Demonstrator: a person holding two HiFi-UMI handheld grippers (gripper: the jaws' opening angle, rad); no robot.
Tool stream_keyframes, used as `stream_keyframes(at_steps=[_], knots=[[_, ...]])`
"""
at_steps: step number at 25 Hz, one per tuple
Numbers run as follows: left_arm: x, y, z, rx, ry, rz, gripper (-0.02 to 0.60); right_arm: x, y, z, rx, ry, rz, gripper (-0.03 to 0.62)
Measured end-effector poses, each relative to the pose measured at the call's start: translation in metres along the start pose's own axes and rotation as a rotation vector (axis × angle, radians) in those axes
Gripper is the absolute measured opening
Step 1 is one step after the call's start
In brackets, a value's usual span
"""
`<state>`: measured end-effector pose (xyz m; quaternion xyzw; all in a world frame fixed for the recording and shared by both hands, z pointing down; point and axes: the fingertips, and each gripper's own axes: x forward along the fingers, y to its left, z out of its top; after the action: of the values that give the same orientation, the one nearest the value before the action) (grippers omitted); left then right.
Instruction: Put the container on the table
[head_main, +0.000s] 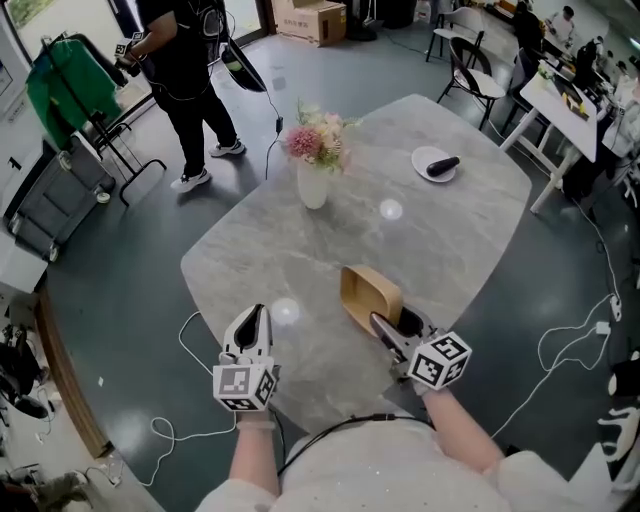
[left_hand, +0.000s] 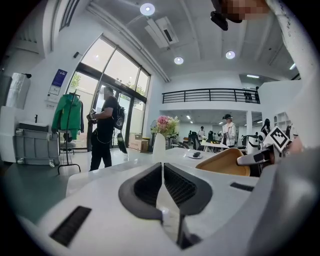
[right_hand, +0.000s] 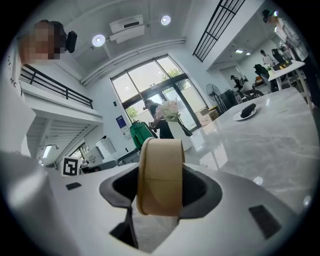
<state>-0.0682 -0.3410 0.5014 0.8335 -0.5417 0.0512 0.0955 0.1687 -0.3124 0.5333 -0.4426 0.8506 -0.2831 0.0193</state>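
Container (head_main: 365, 290), tipped sideways, clamped in right gripper (head_main: 395, 328) over near edge of table (head_main: 450, 230), tabletop directly below. Left gripper (head_main: 252, 330), jaws together and empty, hangs alongside.

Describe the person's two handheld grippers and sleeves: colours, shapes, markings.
The left gripper and right gripper are white shells with dark grey ribbed jaw pads. Each carries a white cube printed with black square markers. The person wears white sleeves; a thin black cable arcs between the forearms.
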Motion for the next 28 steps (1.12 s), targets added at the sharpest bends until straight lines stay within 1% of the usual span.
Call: stream_keyframes(at_steps=[9, 13, 21, 25, 28], knots=[[-0.013, 0.01, -0.002, -0.002, 0.01, 0.051, 0.017, 0.031, 0.013, -0.006, 0.113, 0.029, 0.073, 0.227], [-0.027, 0.021, -0.003, -0.003, 0.011, 0.098, 0.017, 0.045, 0.016, -0.013, 0.172, 0.053, 0.083, 0.227], [-0.064, 0.049, -0.003, -0.018, 0.01, 0.214, 0.017, 0.075, 0.03, -0.021, 0.275, 0.094, 0.112, 0.227], [-0.078, 0.058, -0.005, -0.022, 0.006, 0.258, 0.017, 0.087, 0.032, -0.023, 0.324, 0.087, 0.12, 0.227], [-0.087, 0.063, -0.006, -0.029, 0.008, 0.286, 0.017, 0.095, 0.031, -0.021, 0.384, 0.073, 0.118, 0.227]])
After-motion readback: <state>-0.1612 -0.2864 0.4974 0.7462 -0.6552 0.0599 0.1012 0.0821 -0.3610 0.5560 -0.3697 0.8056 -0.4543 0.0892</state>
